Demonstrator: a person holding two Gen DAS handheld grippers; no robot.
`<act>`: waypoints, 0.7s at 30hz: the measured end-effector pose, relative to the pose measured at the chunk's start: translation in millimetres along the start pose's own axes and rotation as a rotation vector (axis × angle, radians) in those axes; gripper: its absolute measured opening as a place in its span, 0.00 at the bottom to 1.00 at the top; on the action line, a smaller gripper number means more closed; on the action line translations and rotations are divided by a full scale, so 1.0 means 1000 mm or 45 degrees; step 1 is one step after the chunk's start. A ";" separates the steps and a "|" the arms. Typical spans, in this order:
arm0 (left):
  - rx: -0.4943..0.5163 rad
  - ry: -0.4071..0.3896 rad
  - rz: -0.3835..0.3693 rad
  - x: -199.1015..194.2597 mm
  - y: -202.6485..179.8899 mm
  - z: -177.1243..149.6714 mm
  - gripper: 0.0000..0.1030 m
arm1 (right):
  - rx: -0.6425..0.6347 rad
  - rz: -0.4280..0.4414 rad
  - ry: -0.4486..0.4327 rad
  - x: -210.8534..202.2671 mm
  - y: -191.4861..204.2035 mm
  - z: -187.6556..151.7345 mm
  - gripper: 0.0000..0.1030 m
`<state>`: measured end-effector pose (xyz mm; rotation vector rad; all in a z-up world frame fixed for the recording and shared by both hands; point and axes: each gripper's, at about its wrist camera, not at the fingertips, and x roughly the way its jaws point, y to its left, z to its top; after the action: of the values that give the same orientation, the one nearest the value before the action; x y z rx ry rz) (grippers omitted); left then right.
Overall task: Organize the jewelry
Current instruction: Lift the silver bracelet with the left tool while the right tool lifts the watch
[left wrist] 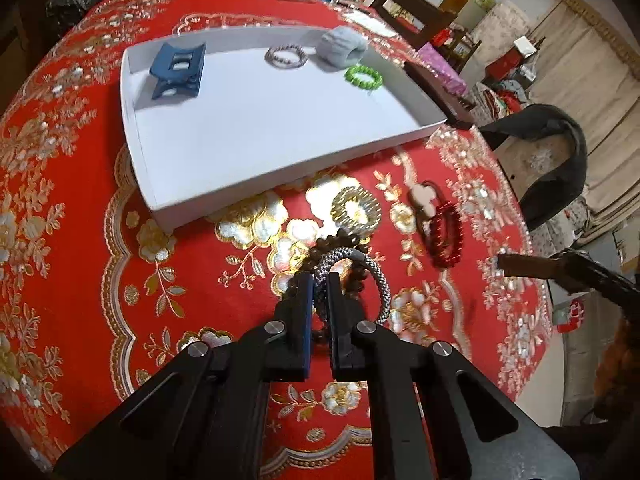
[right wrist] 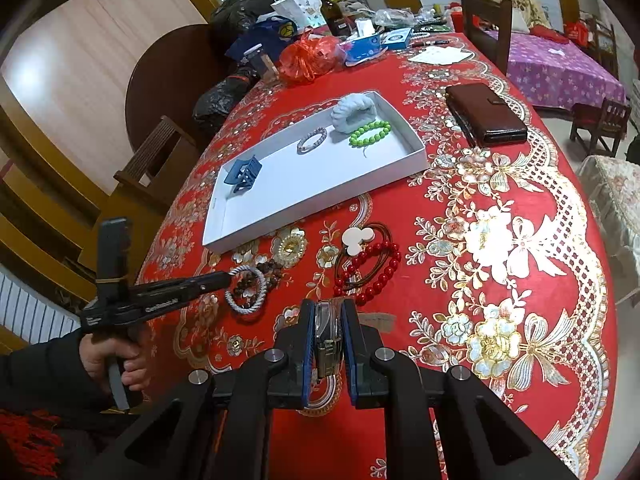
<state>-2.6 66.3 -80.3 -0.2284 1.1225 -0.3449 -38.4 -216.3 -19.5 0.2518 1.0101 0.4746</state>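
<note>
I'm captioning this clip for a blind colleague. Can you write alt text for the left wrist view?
The left gripper is shut on a grey braided band above a red and gold tablecloth. Beyond it a white tray holds a blue hair claw, a silver bracelet, a grey scrunchie and a green bracelet.

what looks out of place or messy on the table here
Nothing is spilled or broken. The loose pile in front of the white tray is untidy: the red bead bracelet lies tangled with a dark cord and a white charm. A brown bead bracelet sits under the grey braided hair tie that the left gripper pinches.
</note>
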 end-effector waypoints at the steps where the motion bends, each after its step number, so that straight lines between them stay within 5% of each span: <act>1: -0.003 -0.006 -0.005 -0.003 -0.001 0.001 0.05 | 0.002 -0.001 -0.001 0.000 -0.001 0.000 0.12; 8: -0.023 -0.048 -0.030 -0.031 -0.014 0.014 0.04 | 0.000 -0.014 -0.003 -0.002 -0.002 0.002 0.12; 21: -0.007 -0.091 0.214 -0.052 -0.043 0.041 0.05 | -0.031 -0.117 0.011 -0.003 -0.004 0.007 0.12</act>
<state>8.1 46.2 -4.5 -0.1487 1.0642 -0.1832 -32.8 -221.1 -15.6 0.1807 1.0189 0.4043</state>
